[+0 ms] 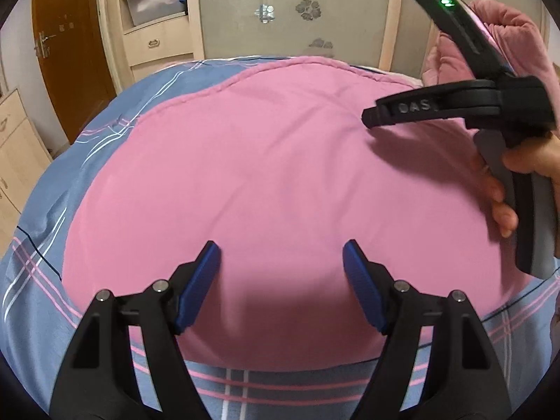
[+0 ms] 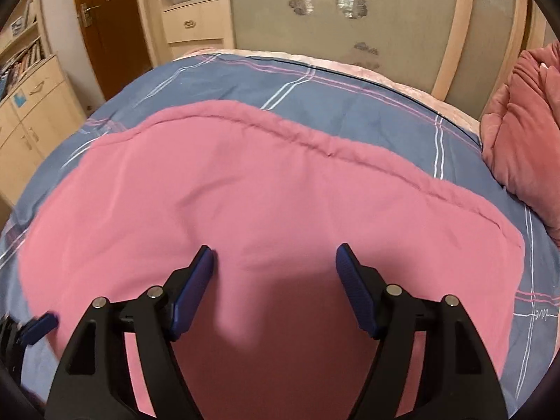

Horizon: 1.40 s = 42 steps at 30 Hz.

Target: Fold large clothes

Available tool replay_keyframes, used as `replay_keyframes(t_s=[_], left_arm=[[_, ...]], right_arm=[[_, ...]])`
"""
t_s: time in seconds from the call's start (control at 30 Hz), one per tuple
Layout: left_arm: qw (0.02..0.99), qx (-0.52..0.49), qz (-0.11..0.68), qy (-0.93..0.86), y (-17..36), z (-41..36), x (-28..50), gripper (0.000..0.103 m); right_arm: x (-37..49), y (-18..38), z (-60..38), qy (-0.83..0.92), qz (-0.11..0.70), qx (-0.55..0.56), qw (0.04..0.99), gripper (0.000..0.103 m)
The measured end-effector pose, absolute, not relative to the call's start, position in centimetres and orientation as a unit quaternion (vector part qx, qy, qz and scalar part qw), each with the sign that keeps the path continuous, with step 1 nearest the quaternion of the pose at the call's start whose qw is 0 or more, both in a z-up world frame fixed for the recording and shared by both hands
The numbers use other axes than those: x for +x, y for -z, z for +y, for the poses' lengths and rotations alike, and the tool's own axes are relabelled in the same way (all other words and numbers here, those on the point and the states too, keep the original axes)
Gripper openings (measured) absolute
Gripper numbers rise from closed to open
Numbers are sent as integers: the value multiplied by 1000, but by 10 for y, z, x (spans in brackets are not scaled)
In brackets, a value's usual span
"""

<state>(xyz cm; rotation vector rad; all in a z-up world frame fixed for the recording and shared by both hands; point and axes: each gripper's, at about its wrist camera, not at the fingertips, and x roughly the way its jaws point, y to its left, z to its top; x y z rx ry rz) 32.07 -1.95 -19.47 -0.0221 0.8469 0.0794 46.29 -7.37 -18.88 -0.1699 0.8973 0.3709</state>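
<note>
Pink quilt (image 2: 266, 192) lies flat on the bed (image 2: 367, 115), stitched hem away from the cameras, long axis left-right. Left gripper (image 1: 281, 255) and right gripper (image 2: 274, 257) stand wide apart, empty.

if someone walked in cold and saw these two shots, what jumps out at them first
The big pink padded cloth spread flat across the middle of the blue plaid bedsheet dominates both views. Next come the open left tongs and right tongs with blue pads, hovering over its near part with nothing between them. A crumpled dusty-pink plush blanket sits heaped at the bed's right edge.
</note>
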Motion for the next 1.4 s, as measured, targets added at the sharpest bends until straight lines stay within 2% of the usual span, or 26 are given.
replay_keyframes(t_s=[0.23,0.4,0.53,0.73,0.87,1.0,1.07,1.23,1.4], left_arm=[[906,8,422,-41,202,-27,321,76],[914,-6,405,-23,179,-19,308,75],[921,1,391,4,165,-39,310,75],[901,17,433,8,191,-77,347,77],[896,35,442,-8,204,-84,355,79],[893,41,449,-3,209,-85,354,81],[894,44,447,-3,207,-83,355,82],[908,19,417,24,182,-86,338,81],[902,39,429,31,186,-116,348,80]], right_arm=[[509,213,-85,-106,443,-41,889,78],[475,171,-132,-112,370,24,922,77],[459,158,-203,-95,379,66,918,77],[464,194,-240,-79,452,36,888,77],[492,226,-255,-62,469,80,878,86],[518,247,-280,2,475,134,870,84],[515,238,-292,0,454,162,876,78],[449,181,-308,-61,380,147,911,77],[402,173,-284,-146,416,113,891,77]])
